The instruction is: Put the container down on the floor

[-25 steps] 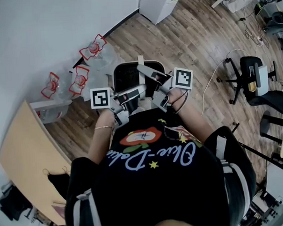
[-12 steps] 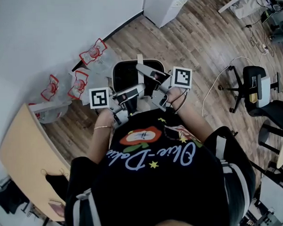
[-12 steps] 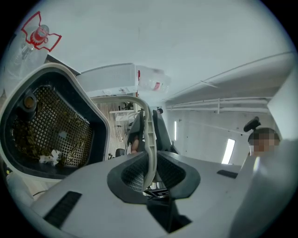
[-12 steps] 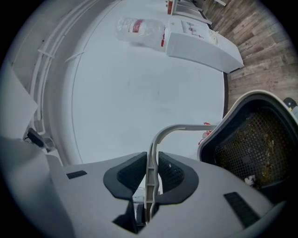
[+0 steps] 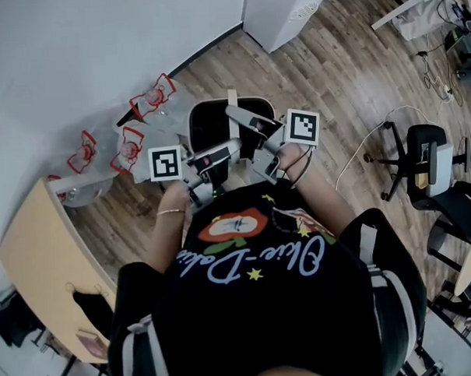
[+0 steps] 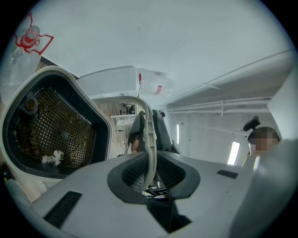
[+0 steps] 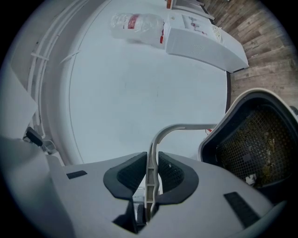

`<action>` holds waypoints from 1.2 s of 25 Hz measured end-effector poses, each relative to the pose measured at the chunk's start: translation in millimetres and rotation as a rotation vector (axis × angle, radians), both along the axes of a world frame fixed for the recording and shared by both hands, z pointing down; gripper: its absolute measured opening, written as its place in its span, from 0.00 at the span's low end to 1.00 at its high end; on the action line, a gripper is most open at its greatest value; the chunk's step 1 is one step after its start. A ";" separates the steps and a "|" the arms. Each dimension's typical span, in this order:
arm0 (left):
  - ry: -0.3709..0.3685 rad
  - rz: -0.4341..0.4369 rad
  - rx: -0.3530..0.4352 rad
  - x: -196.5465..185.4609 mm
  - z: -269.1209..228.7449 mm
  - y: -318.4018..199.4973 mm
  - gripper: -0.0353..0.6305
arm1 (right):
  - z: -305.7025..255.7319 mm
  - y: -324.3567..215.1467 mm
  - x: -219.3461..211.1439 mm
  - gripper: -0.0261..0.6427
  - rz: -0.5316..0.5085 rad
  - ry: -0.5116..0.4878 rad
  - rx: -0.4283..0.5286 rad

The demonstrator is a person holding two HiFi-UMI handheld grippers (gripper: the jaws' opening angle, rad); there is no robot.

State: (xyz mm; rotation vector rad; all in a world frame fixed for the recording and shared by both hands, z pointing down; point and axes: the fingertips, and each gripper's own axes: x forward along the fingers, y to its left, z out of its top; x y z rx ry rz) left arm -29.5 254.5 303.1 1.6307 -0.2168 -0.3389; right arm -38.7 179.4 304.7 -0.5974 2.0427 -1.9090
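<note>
You are holding the container (image 5: 209, 126) at your 12 o'clock, just past both tongs and above the wooden floor (image 5: 324, 86). It is white-rimmed, with a dark mesh basket (image 6: 56, 125) inside. The left tongs (image 6: 150, 169) are pinching its thin white handle (image 6: 148, 139) from both sides, and the right tongs (image 7: 150, 174) are pinching the same handle further along. Clear bags (image 5: 132, 137) with red print are lying by the wall (image 5: 74, 50) at the container's 10 o'clock. An office chair (image 5: 429, 163) is standing well apart at its 3 o'clock.
</note>
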 end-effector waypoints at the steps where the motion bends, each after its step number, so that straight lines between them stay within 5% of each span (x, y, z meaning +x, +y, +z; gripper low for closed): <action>1: -0.001 -0.002 -0.006 5.1 -0.1 -9.0 0.13 | 0.1 -9.0 5.0 0.14 -0.005 0.002 -0.004; 30: -0.047 -0.082 -0.019 103.1 1.3 -140.7 0.13 | 3.7 -138.9 95.1 0.14 -0.110 -0.004 -0.040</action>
